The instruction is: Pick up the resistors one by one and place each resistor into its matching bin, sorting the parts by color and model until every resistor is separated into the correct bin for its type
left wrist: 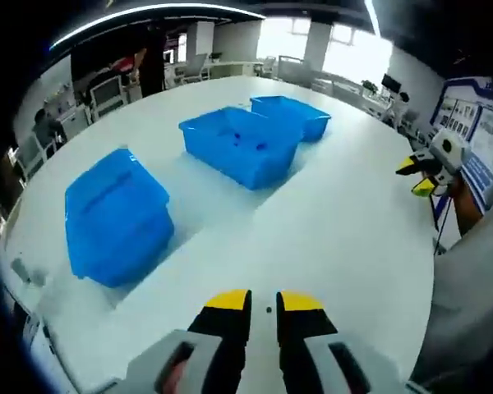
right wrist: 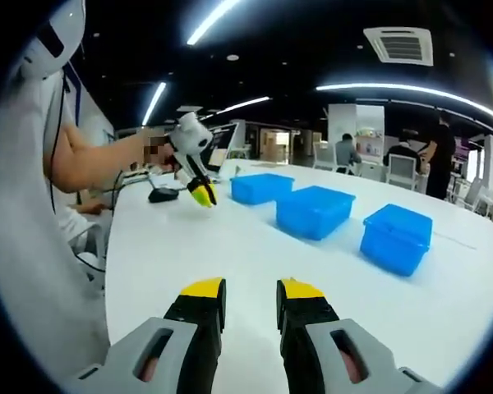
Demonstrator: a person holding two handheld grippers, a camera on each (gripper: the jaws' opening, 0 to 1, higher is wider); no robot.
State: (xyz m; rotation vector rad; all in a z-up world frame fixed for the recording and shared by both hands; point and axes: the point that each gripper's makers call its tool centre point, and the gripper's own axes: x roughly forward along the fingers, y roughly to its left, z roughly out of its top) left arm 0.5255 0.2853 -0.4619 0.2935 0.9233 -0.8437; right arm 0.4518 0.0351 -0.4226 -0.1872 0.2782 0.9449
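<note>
In the left gripper view, my left claw (left wrist: pixel 264 302), slightly spread and holding nothing, hovers over the white tabletop (left wrist: pixel 337 230). Ahead, an open blue bin (left wrist: pixel 240 146) holds small dark parts, likely resistors; beside it sits a lidded blue bin (left wrist: pixel 115 215). In the right gripper view, my right claw (right wrist: pixel 251 292) is likewise spread, with three blue bins (right wrist: pixel 314 210) well ahead.

Three bins stand in a row on the table (left wrist: pixel 329 222). The middle bin (left wrist: pixel 240 146) serves as landmark: in the left gripper view the far bin (left wrist: pixel 292 115) touches it just behind, and the lidded bin (left wrist: pixel 115 215) sits apart before it (nearer the table's edge). Small parts (left wrist: pixel 248 141) lie inside the middle bin. Chairs (left wrist: pixel 107 94) stand beyond the table.
</note>
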